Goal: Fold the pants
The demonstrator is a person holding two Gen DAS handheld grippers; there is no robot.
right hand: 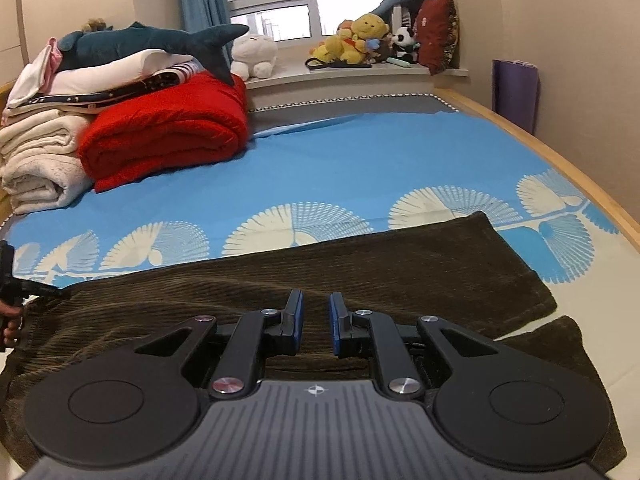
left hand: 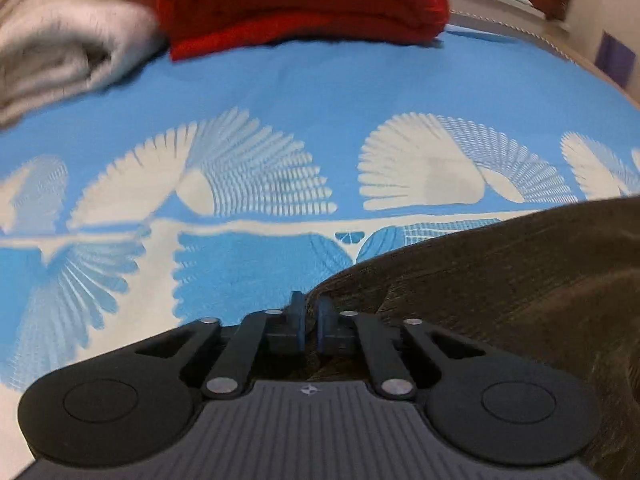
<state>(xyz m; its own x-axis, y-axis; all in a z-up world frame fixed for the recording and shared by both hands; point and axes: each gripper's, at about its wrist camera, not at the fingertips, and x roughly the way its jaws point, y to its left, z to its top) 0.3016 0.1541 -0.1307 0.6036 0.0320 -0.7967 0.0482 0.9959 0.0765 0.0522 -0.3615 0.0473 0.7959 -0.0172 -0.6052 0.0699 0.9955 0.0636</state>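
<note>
Dark brown corduroy pants (right hand: 400,272) lie flat across the blue patterned bedsheet (right hand: 340,168), legs running to the right, with a second hem (right hand: 560,344) nearer me. My right gripper (right hand: 316,312) sits low over the middle of the pants, its blue pads a narrow gap apart with corduroy filling that gap. In the left wrist view the pants (left hand: 500,300) fill the lower right, and their pointed corner runs in between the pads of my left gripper (left hand: 310,312), which is shut on it. The left gripper (right hand: 48,290) also shows at the far left edge, held by a hand (right hand: 8,328).
A folded red blanket (right hand: 168,136) and rolled white towels (right hand: 40,160) are stacked at the back left, with a plush shark (right hand: 152,42) on top. The bed's wooden edge (right hand: 560,152) curves along the right. Plush toys (right hand: 360,40) line the window sill, and a purple bag (right hand: 514,92) stands by the wall.
</note>
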